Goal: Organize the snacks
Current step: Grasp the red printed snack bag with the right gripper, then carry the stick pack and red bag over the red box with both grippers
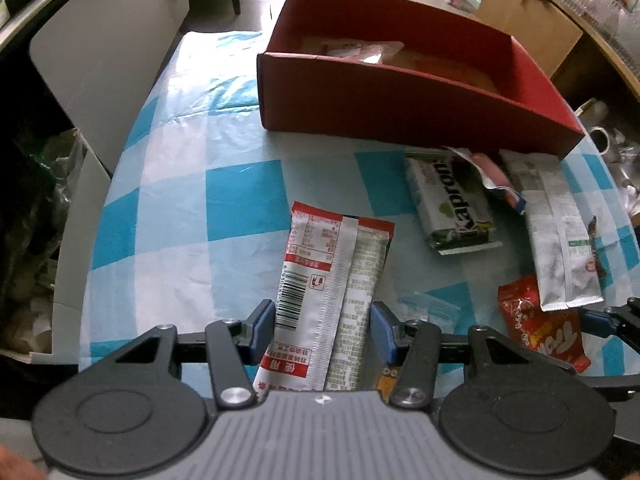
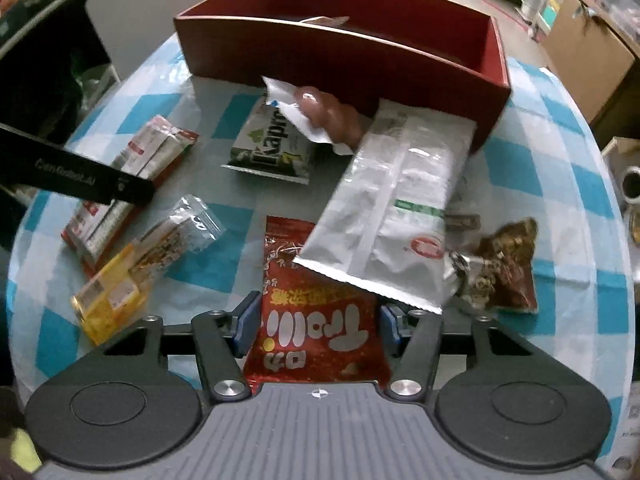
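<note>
Right, my left claw [image 1: 323,330] is spread wide, its blue pads either side of a long red and white packet [image 1: 326,292] lying flat on the checked tablecloth [image 1: 180,200] of the table, with a gap on both sides, so nothing gripped there. Over on my right claw [image 2: 318,326], same story: released, fingers apart, straddling the red gummy bag [image 2: 316,320] without squeezing it. A big silver pouch [image 2: 394,204] lies diagonally across the top corner of that red bag, its far end up against the red box [image 2: 340,56]. Just beside the pouch on the right sits a crumpled brown wrapper [image 2: 504,264]. Left of my right claw there's a clear and yellow packet [image 2: 140,268], tilted, and beyond it the green seaweed pack [image 2: 276,148], with a pink sausage snack [image 2: 320,114] resting on its far edge near the box wall. Inside the box I can make out something pale, too unclear to name.
</note>
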The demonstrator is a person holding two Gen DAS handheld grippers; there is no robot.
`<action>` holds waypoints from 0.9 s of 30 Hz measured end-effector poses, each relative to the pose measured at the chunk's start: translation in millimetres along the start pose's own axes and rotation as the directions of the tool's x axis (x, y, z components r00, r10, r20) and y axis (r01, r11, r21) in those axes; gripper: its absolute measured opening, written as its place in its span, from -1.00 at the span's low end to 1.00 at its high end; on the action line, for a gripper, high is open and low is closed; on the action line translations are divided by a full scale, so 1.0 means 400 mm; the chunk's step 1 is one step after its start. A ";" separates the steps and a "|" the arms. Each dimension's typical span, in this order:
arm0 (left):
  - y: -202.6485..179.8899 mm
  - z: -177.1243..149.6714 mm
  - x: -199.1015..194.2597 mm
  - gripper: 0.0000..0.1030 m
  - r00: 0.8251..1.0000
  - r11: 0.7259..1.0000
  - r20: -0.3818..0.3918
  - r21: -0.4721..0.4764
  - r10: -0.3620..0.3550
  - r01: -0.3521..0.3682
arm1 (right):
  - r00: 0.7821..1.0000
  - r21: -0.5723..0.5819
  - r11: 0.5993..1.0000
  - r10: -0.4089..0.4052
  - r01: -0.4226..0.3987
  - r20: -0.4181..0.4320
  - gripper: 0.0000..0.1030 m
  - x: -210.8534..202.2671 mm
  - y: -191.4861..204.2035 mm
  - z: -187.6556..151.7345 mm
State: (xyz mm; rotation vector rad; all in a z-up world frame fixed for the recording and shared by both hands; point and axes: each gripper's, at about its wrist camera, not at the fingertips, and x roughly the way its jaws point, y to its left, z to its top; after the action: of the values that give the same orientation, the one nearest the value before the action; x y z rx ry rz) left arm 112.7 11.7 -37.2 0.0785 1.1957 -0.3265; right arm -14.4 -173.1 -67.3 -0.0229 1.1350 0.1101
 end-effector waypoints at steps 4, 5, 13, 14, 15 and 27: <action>-0.002 0.003 -0.021 -0.14 1.000 1.000 0.019 -0.005 -0.024 0.024 | 0.999 0.020 0.999 0.030 -0.031 0.045 0.25 -0.059 -0.013 -0.015; -0.003 0.003 -0.028 -0.14 0.999 0.999 0.027 -0.005 -0.033 0.033 | 0.997 0.029 0.999 0.041 -0.043 0.059 0.25 -0.074 -0.017 -0.017; -0.012 0.014 -0.062 -0.15 0.995 0.996 0.059 -0.012 -0.082 0.083 | 0.985 0.096 0.986 0.128 -0.139 0.111 0.25 -0.132 -0.033 -0.039; -0.014 0.016 -0.064 -0.15 0.995 0.996 0.061 -0.011 -0.083 0.084 | 0.983 0.105 0.982 0.147 -0.159 0.111 0.25 -0.138 -0.035 -0.046; -0.017 0.017 -0.066 -0.16 0.994 0.996 0.063 -0.010 -0.085 0.086 | 0.981 0.109 0.979 0.158 -0.170 0.109 0.25 -0.135 -0.030 -0.046; -0.012 0.030 -0.098 -0.18 0.987 0.991 0.101 -0.028 -0.124 0.127 | 0.962 0.131 0.966 0.196 -0.223 0.187 0.25 -0.183 -0.037 -0.036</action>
State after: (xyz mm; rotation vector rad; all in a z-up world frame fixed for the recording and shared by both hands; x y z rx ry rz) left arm 109.3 12.4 3.8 -0.0427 1.1100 -0.4158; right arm -56.3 -194.6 -7.7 0.2388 0.9664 0.2113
